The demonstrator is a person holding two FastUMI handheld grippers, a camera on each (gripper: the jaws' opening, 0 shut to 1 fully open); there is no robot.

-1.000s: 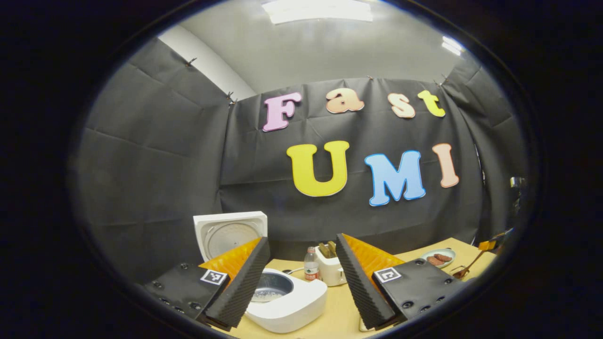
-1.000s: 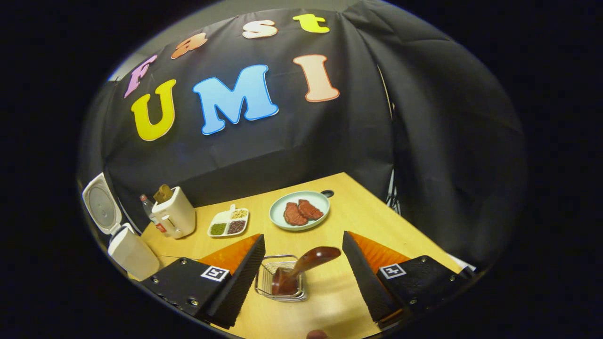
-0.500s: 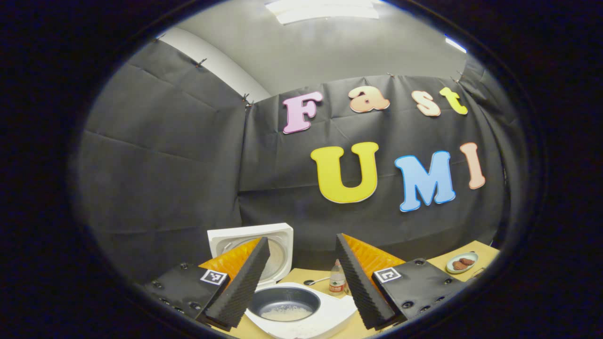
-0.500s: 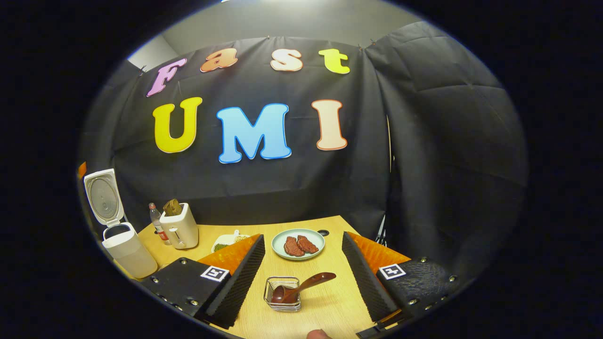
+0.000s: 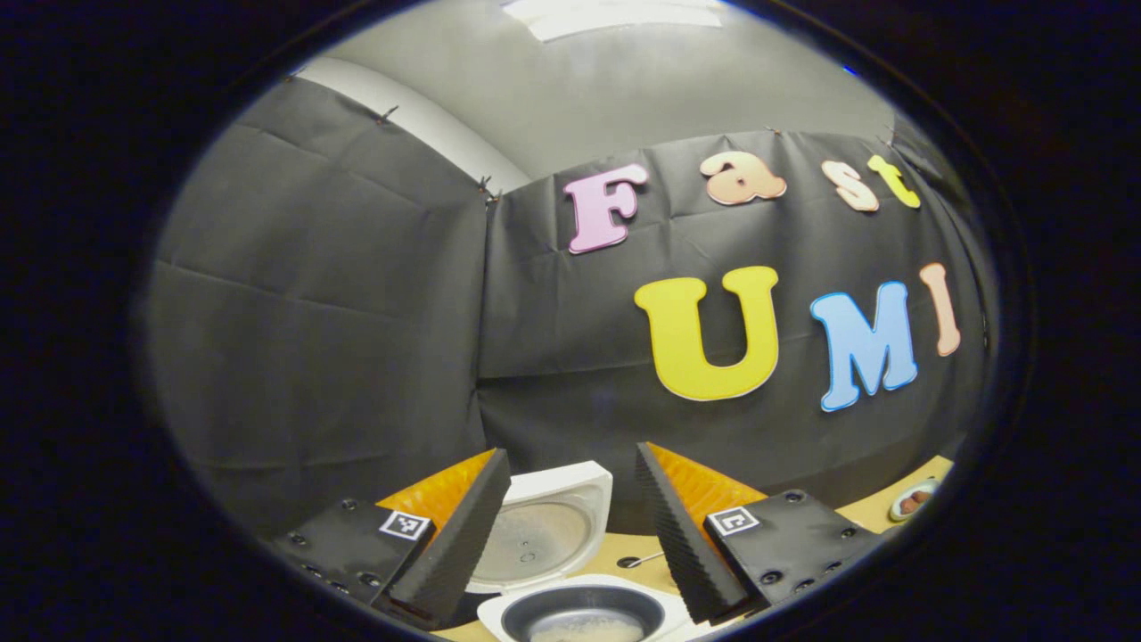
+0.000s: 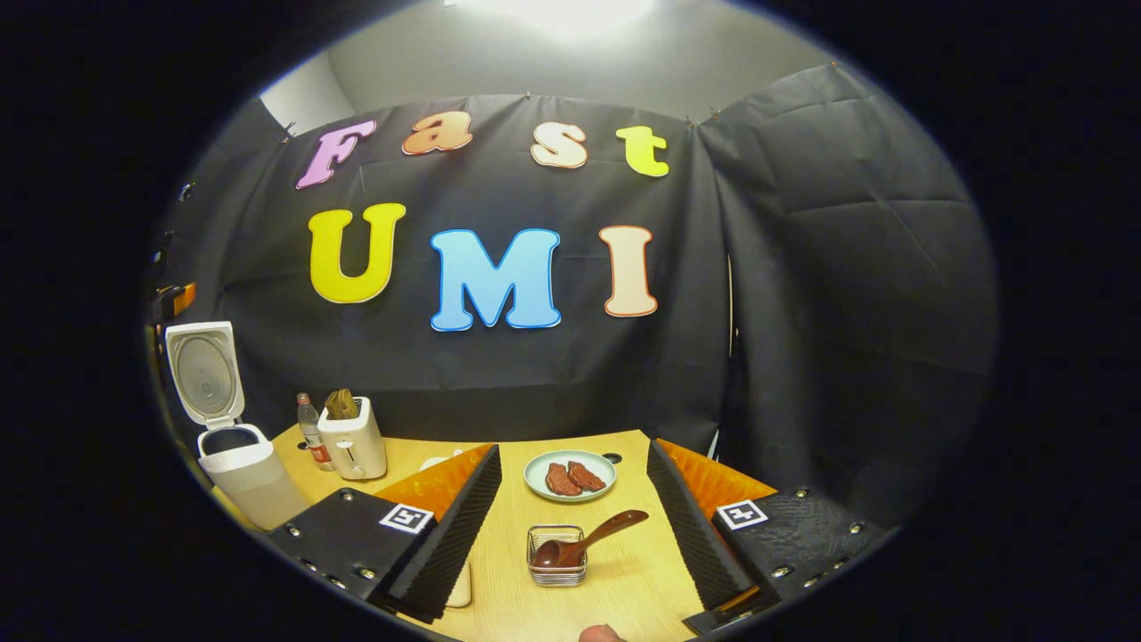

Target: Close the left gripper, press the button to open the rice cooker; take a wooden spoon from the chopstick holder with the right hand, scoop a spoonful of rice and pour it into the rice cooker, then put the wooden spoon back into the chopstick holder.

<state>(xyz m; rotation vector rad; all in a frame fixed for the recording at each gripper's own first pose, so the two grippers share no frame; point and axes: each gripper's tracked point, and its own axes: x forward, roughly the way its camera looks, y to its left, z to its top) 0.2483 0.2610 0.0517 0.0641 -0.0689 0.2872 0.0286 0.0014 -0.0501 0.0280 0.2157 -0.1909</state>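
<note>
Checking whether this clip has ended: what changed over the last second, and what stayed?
The right gripper, open and empty, drew back from the wire chopstick holder. The left gripper, also open, swung left until the white rice cooker sat between its fingers. The brown wooden spoon stayed in the holder, the cooker's lid up.

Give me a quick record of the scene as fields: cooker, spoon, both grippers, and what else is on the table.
rice cooker: lid up, some rice in the inner pot
wooden spoon: bowl down in the wire chopstick holder, handle leaning out to the right
left gripper: open, holding nothing, above the cooker
right gripper: open, holding nothing, facing the spoon
table: toaster, bottle, plate with two pieces of meat
</note>
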